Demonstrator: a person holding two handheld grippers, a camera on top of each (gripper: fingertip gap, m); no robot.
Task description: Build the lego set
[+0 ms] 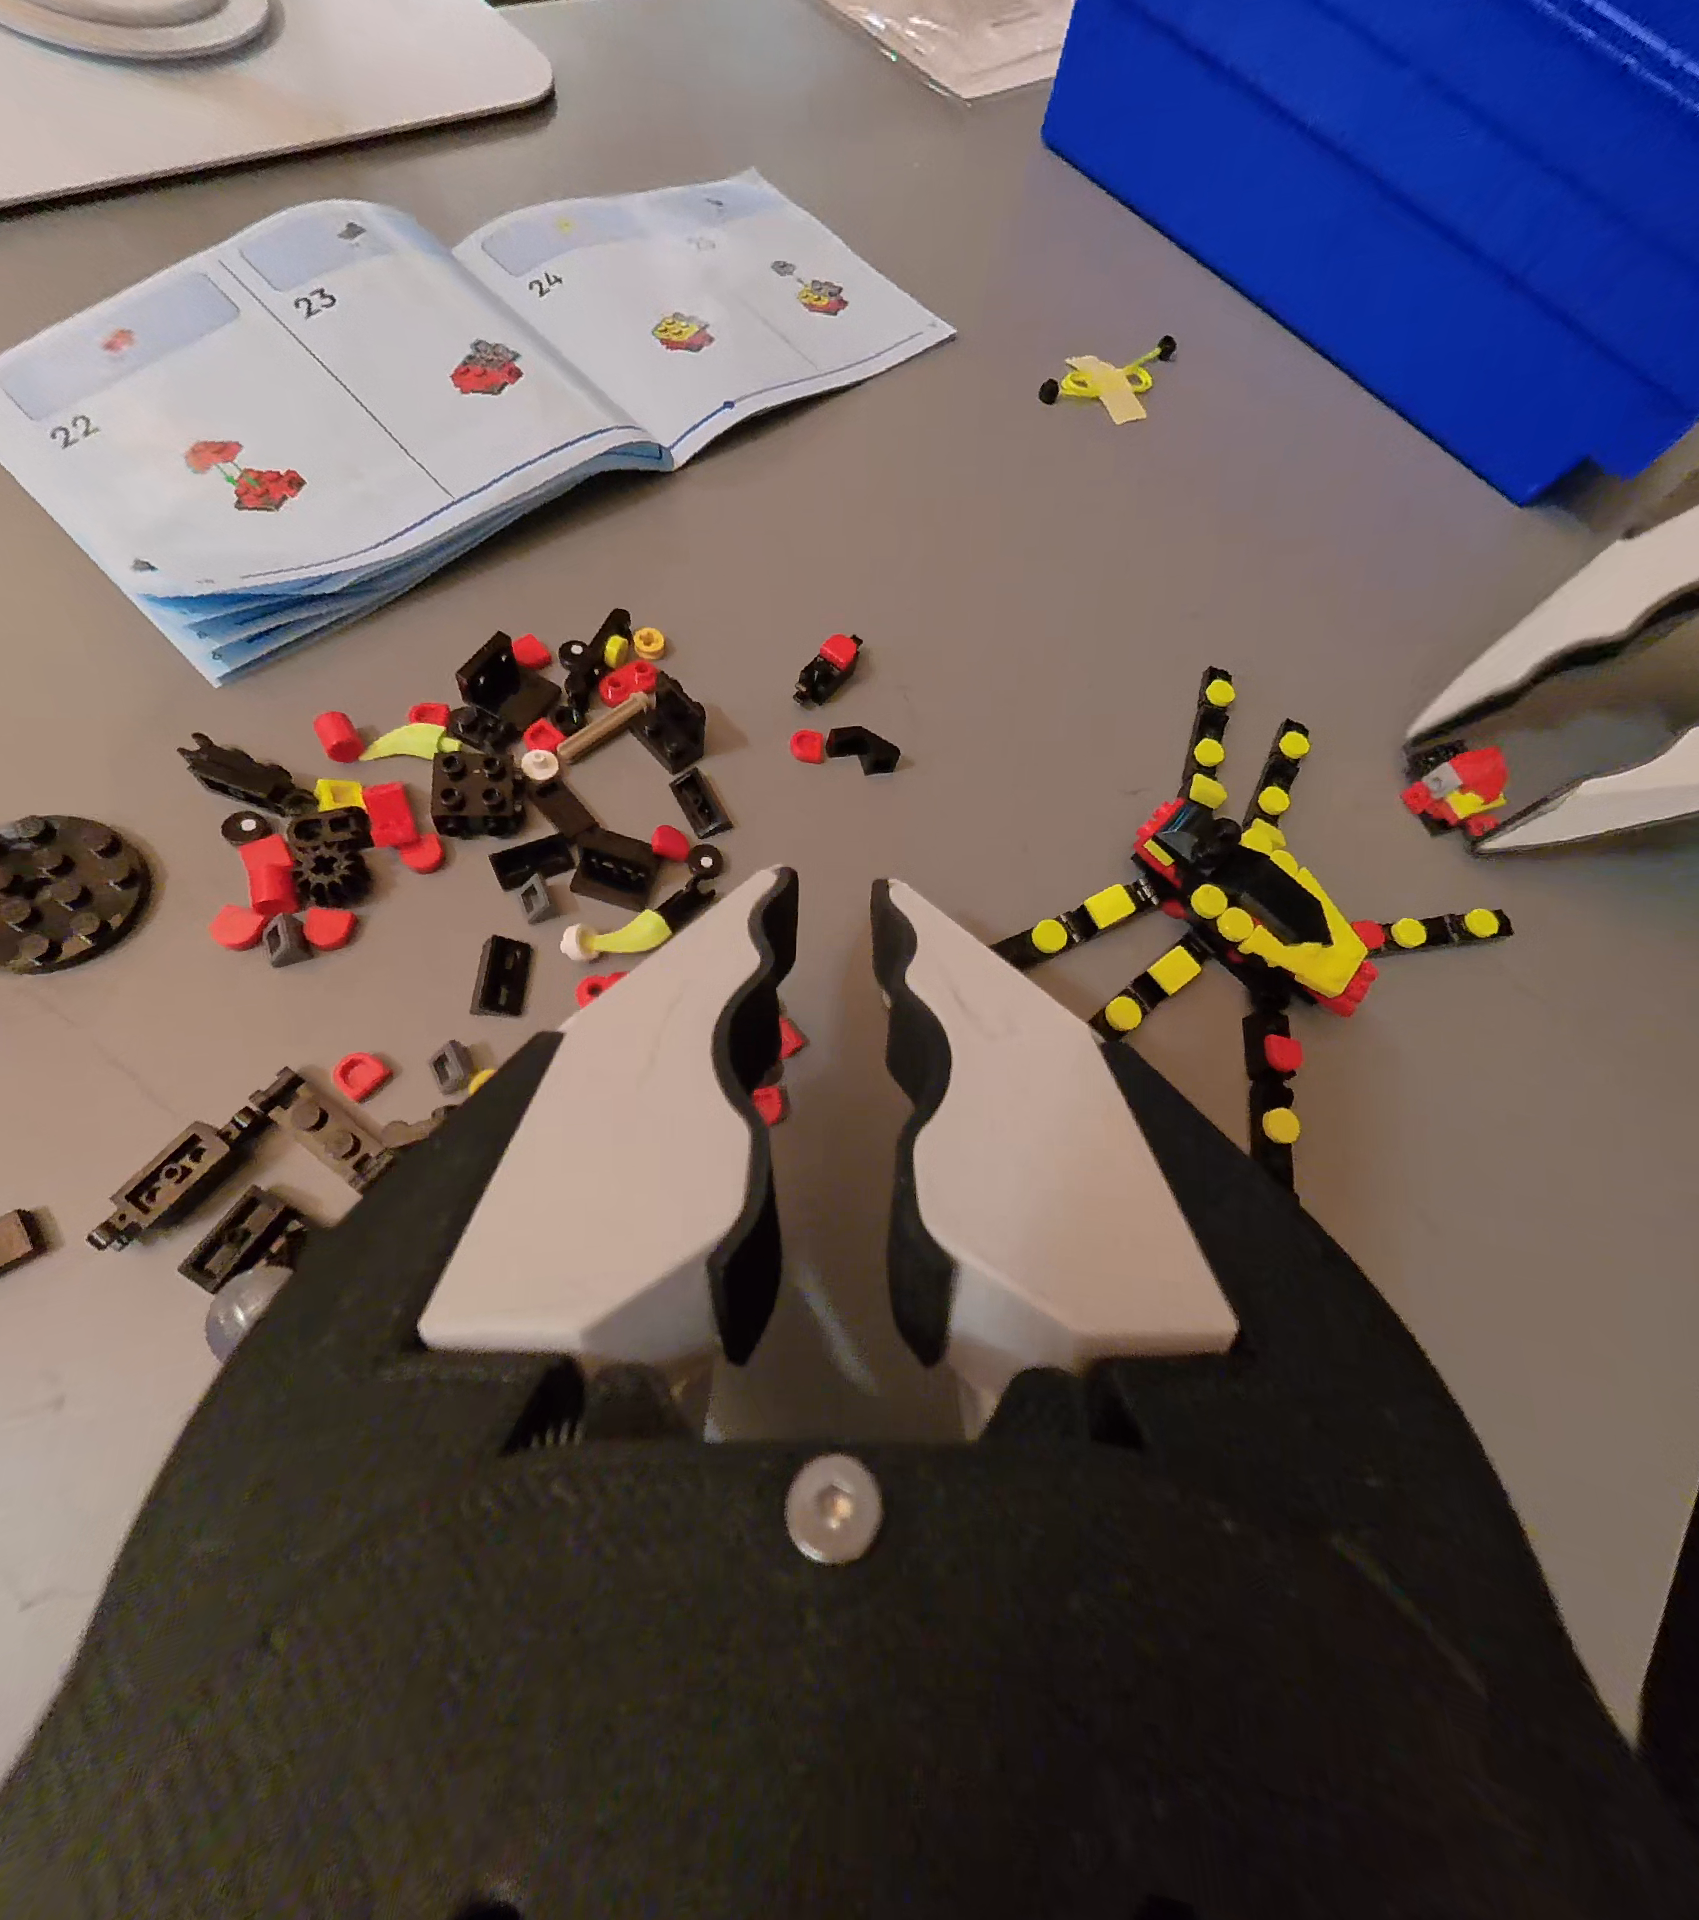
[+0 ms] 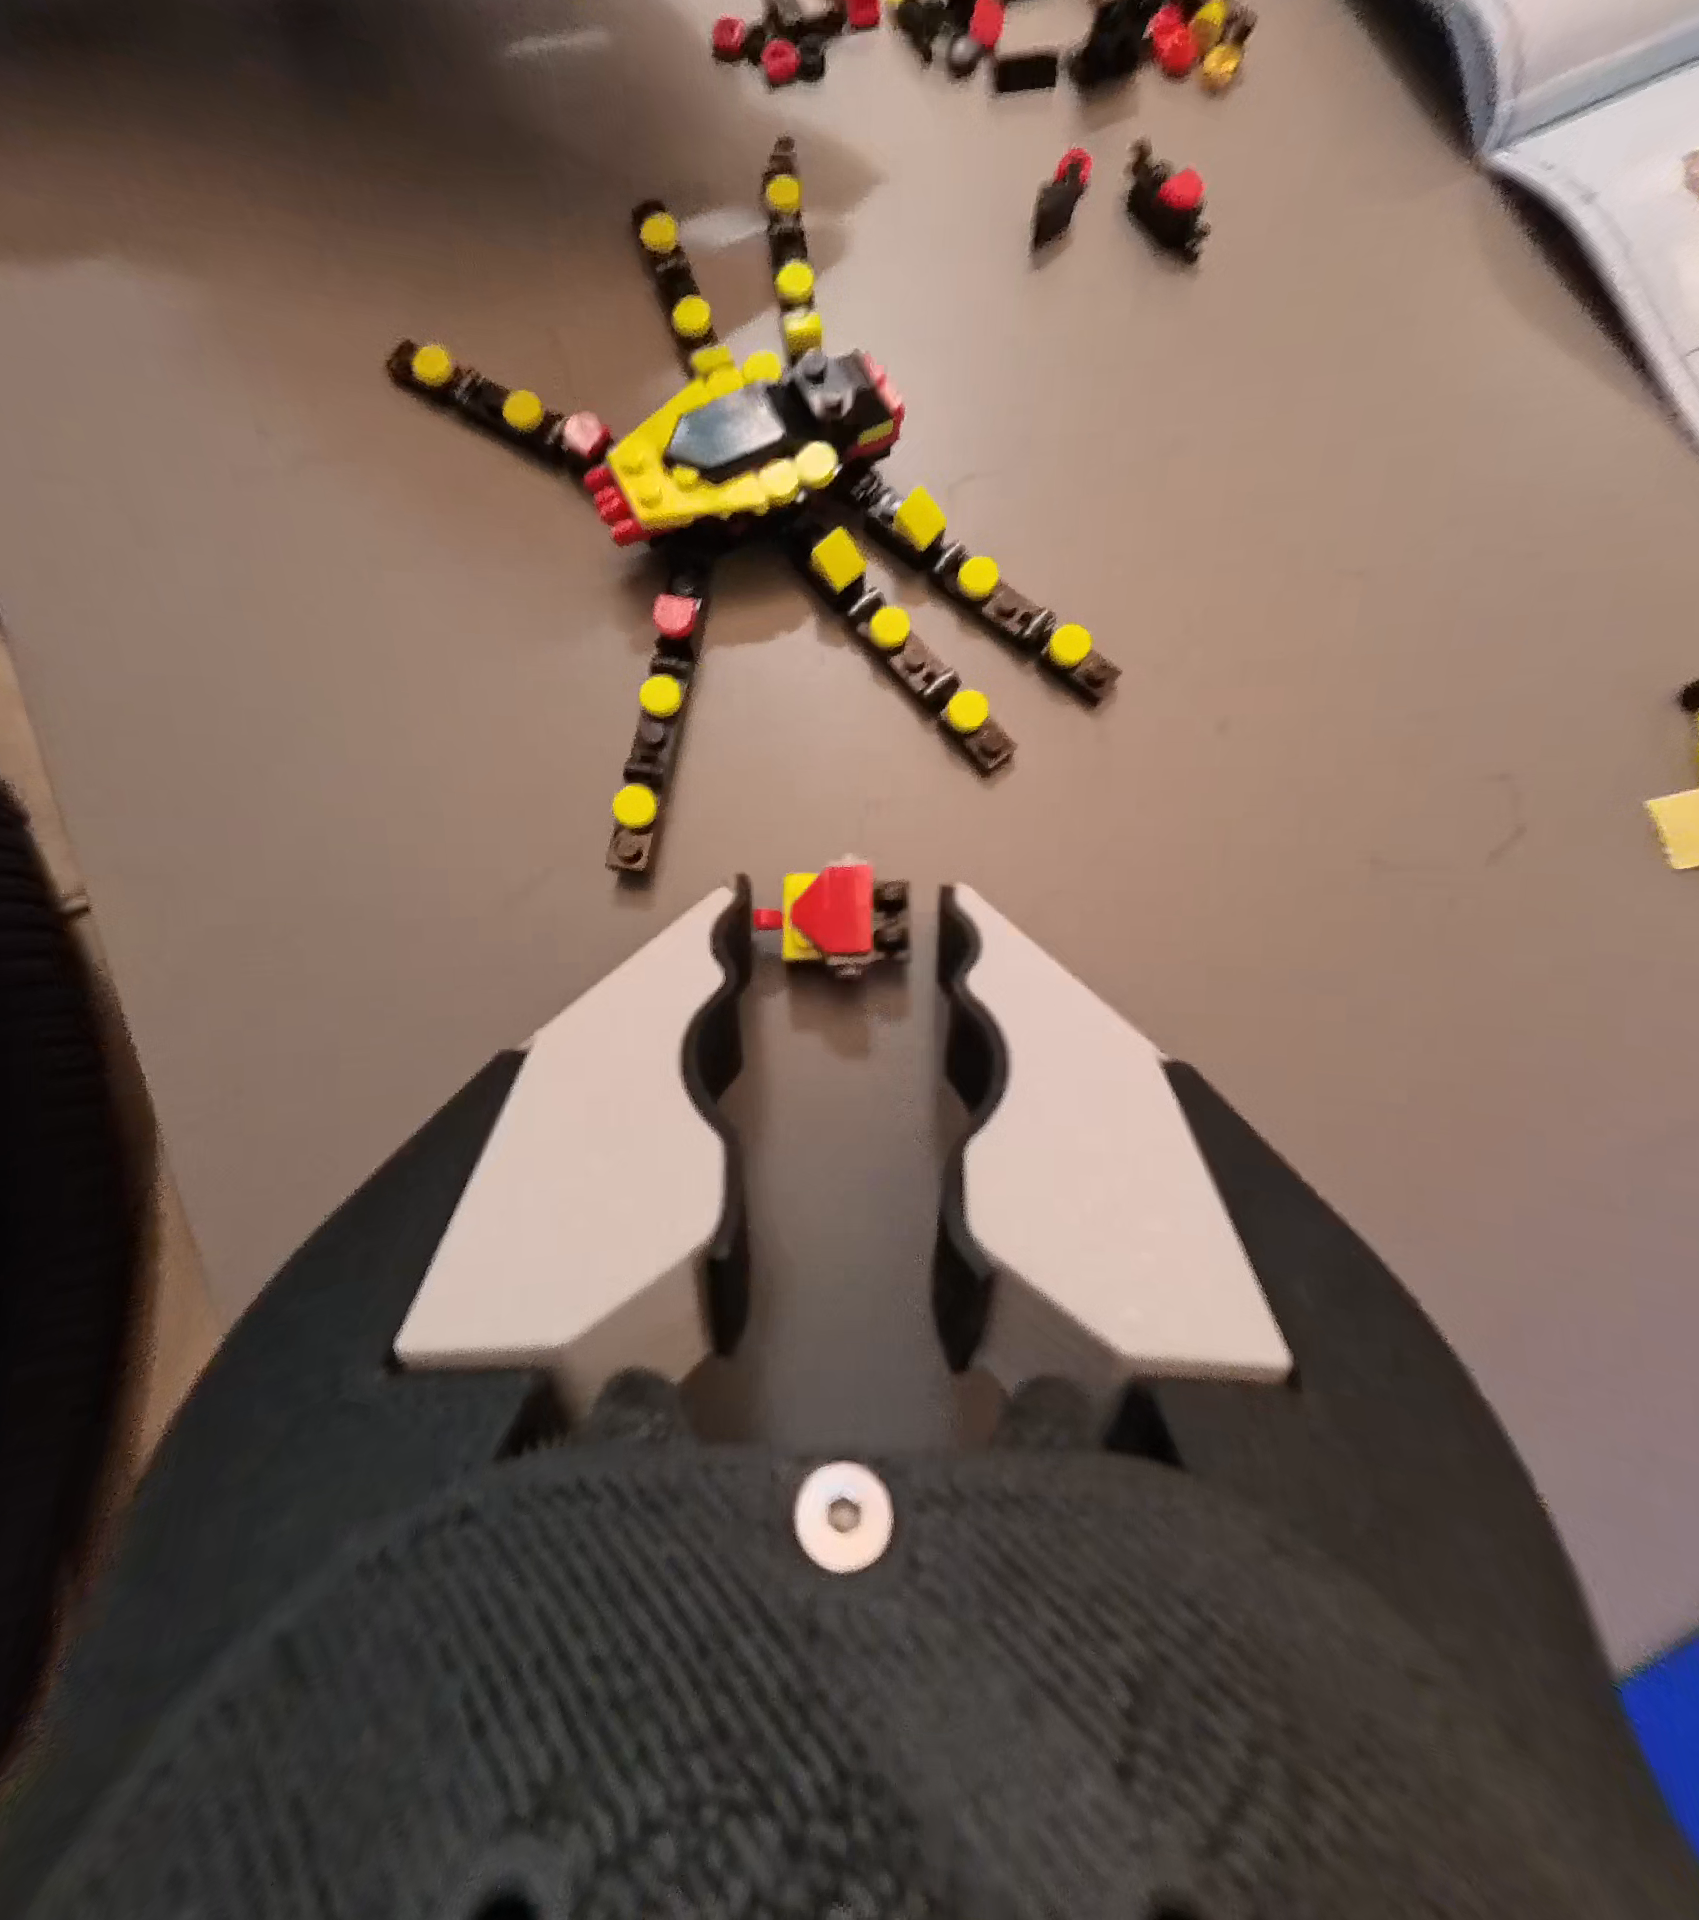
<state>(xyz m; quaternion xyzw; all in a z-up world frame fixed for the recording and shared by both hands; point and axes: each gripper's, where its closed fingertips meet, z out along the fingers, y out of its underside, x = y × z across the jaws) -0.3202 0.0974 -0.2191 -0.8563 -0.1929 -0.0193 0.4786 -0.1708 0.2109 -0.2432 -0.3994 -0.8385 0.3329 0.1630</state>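
Observation:
A black and yellow spider-like Lego model (image 1: 1250, 914) with several studded legs lies on the grey table; it also shows in the right wrist view (image 2: 751, 447). A small red, yellow and black sub-assembly (image 2: 840, 920) sits on the table between the tips of my right gripper (image 2: 840, 904), which is open around it without touching. The same gripper (image 1: 1442, 795) and sub-assembly (image 1: 1453, 790) show at the right of the left wrist view. My left gripper (image 1: 834, 894) is open and empty, above the right edge of a pile of loose black, red and yellow pieces (image 1: 512, 790).
An open instruction booklet (image 1: 388, 416) lies behind the pile. A blue bin (image 1: 1447, 208) stands at the back right. A taped yellow string piece (image 1: 1110, 379) lies near it. A black round plate (image 1: 40, 894) sits at the left. Two small black-red pieces (image 1: 829, 670) lie apart. Left tips to right tips: about 20 centimeters. It is some 15 centimeters from my left tips to the black round plate (image 1: 40, 894).

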